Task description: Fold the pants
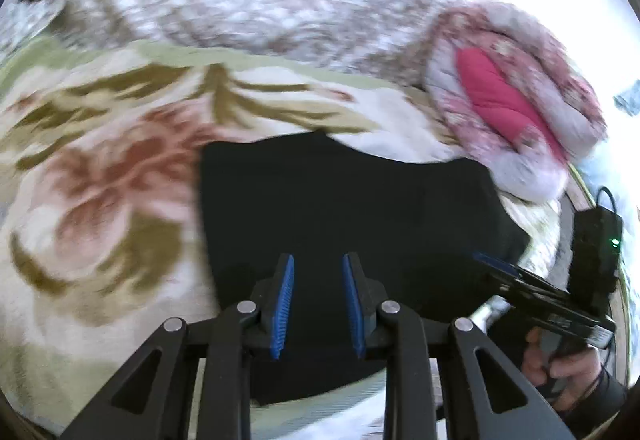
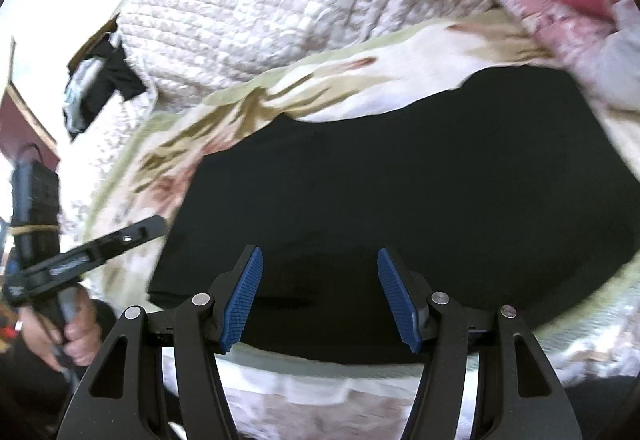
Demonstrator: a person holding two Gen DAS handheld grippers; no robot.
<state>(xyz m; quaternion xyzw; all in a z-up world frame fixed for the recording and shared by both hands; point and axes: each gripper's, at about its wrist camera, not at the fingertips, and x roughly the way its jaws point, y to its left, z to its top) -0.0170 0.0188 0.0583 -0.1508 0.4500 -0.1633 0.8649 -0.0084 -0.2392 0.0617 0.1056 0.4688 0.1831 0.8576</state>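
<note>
Floral blanket (image 1: 100, 168) covers the bed, and the black pants (image 1: 340, 208) lie flat on it, straight ahead of and beneath both claws, long axis running side to side. Left gripper (image 1: 318, 304) is narrowly parted, nothing between the pads, pitched down over the pants' left part. Right gripper (image 2: 320, 296) gapes wide and empty above the near edge, looking the closer of the two. Both hands tilt steeply downward.
</note>
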